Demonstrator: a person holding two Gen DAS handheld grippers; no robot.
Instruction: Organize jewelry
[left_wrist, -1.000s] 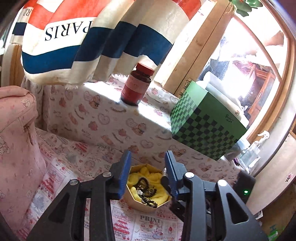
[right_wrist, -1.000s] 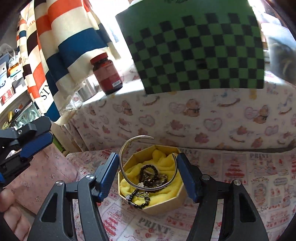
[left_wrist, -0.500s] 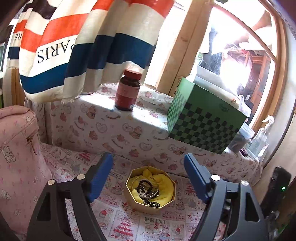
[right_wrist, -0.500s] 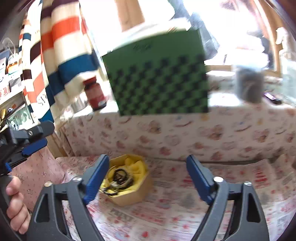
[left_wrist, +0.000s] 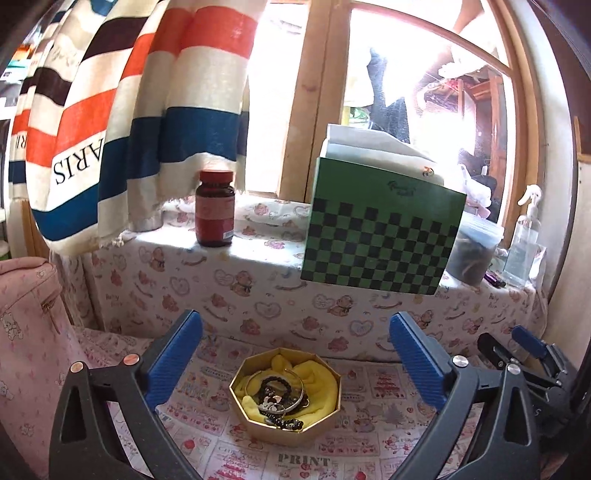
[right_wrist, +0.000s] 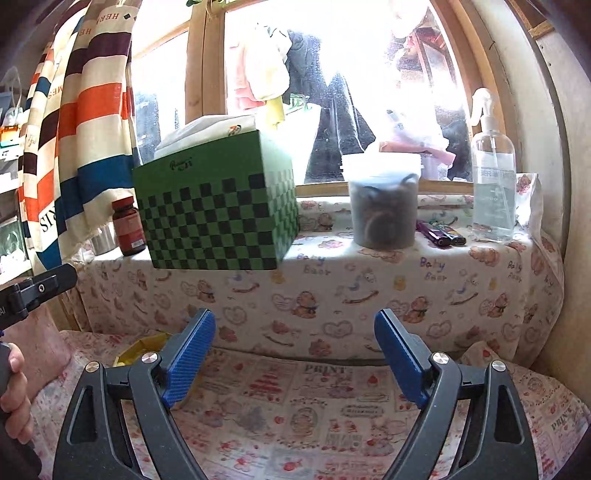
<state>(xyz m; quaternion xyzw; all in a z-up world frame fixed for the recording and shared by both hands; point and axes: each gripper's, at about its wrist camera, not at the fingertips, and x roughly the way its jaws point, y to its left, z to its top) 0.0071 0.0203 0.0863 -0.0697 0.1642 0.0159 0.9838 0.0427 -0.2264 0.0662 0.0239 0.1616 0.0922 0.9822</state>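
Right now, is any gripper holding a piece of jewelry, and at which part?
Nothing is held. The left gripper and right gripper are both open and empty, having just opened. The jewelry lies in the gold box.

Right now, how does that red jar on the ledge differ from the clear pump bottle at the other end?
The red jar is squat, dark and opaque, with a flat red screw lid; the clear pump bottle is taller and see-through, topped by a white pump. The jar stands by the striped curtain, the bottle at the far right end. Both stand upright on the cloth-covered ledge.
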